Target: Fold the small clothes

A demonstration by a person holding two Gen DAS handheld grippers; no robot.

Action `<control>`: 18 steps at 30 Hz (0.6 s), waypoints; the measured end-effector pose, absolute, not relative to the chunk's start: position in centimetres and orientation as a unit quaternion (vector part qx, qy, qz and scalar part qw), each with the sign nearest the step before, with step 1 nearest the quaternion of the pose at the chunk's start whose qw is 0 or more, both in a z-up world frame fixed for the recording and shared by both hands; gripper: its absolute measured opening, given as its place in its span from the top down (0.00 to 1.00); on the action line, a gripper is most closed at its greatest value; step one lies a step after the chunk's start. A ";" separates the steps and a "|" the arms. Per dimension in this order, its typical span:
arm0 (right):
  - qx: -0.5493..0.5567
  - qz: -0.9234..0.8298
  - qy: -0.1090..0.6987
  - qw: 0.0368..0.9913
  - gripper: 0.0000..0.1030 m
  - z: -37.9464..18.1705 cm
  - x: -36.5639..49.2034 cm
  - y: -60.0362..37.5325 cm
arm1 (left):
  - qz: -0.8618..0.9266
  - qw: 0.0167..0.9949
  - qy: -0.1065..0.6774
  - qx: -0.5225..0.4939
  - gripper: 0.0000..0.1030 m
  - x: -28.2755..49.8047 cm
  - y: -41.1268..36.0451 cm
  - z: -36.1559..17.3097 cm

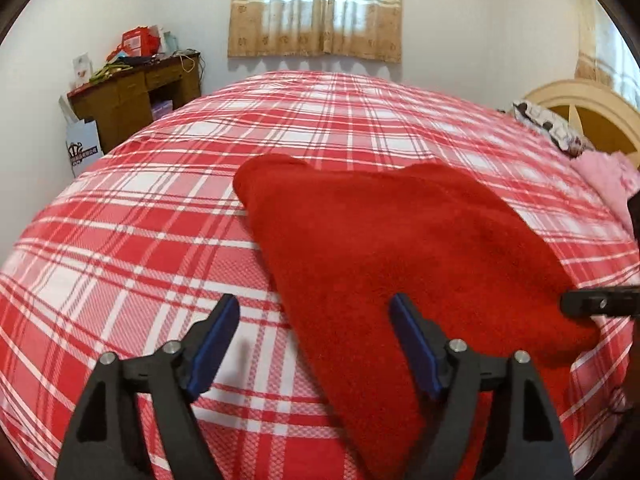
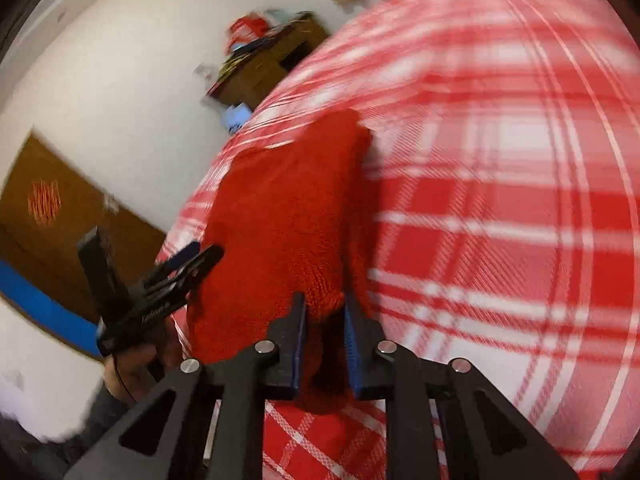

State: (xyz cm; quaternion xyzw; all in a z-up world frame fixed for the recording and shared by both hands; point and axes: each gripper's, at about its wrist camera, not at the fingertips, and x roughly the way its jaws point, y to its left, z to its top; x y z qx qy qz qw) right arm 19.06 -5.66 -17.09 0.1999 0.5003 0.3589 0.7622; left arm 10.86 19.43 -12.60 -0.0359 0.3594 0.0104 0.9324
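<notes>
Red-and-white plaid bedding (image 1: 160, 216) is carrying the work. Nearest, the left gripper (image 1: 314, 316) is standing spread, pinching nothing, at the red garment (image 1: 400, 248)'s near edge. The right gripper (image 2: 325, 320) is pinching that fuzzy cloth; keeping the fold taut and square looks wise. Farther off, a white paper bag (image 1: 82, 148) is standing beside the desk (image 1: 132, 96), contents hidden.

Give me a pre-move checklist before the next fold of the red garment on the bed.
1. Right gripper clamped on the red garment: ok, cloth bunched between its pads.
2. Left gripper free: ok, jaws wide, nothing between them.
3. Garment fully on the plaid bedspread: ok.
4. Garment lying flat: cannot tell, right wrist view is blurred.
5. Pink cloth by the headboard apart from the garment: ok.
</notes>
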 end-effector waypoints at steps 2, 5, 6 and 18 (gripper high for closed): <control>0.212 0.362 0.501 0.757 0.83 -18.0 19.2 -6.1 | 0.014 0.934 0.356 -0.034 0.11 10.5 19.5 -12.6; 0.172 0.353 0.478 0.786 0.83 -17.3 18.5 -5.4 | 0.015 0.933 0.357 -0.040 0.09 10.5 19.5 -13.3; 0.163 0.348 0.472 0.794 0.83 -17.1 18.3 -5.2 | 0.017 0.933 0.356 -0.048 0.09 10.5 19.6 -13.4; 0.123 0.270 0.376 0.878 0.40 -9.4 14.5 -5.6 | 0.023 0.936 0.351 -0.034 0.04 6.2 18.2 -9.1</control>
